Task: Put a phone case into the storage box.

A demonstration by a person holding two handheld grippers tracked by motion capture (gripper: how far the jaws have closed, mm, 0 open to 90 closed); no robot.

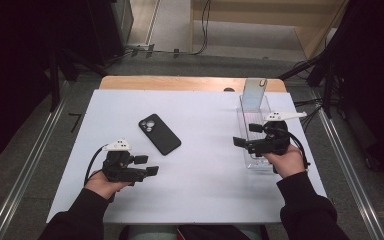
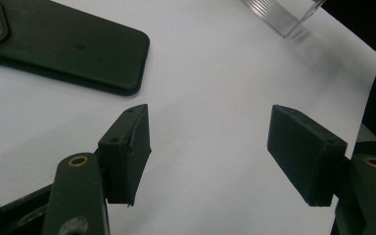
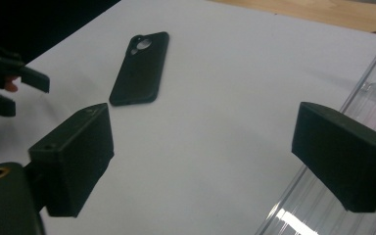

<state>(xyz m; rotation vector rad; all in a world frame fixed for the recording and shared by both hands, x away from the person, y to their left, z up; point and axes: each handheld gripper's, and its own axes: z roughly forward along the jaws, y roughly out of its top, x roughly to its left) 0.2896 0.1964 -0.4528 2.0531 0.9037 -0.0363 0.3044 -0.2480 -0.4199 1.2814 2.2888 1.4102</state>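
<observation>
The bench [image 1: 190,190] is the biggest thing here. It is covered by a white sheet, and a strip of light wood shows along its far edge.

Next comes a long clear box [image 1: 256,131] on the right side of the bench. A clear phone cover [image 1: 254,93] stands up at its far end, leaning a little.

Then comes the black phone case [image 1: 159,134]. It lies flat near the middle of the bench, with its camera hole toward the far side. Nothing touches it. In the left claw view its [image 2: 63,46] corner sits just past the claw tips. In the right claw view it [image 3: 139,68] lies farther off, across the white sheet.

The smallest things are the two claws. The left claw [image 1: 146,165] is near the front left of the bench and points toward the black case. Its jaws stand apart with nothing between them. The right claw [image 1: 246,135] is beside the clear box, on the side facing the middle, and it points left. Its jaws stand apart too and hold nothing.

I think the job is to pick up the black case. That has not started yet. A claw must first reach the case and close on it, and maybe then carry it to the clear box.
</observation>
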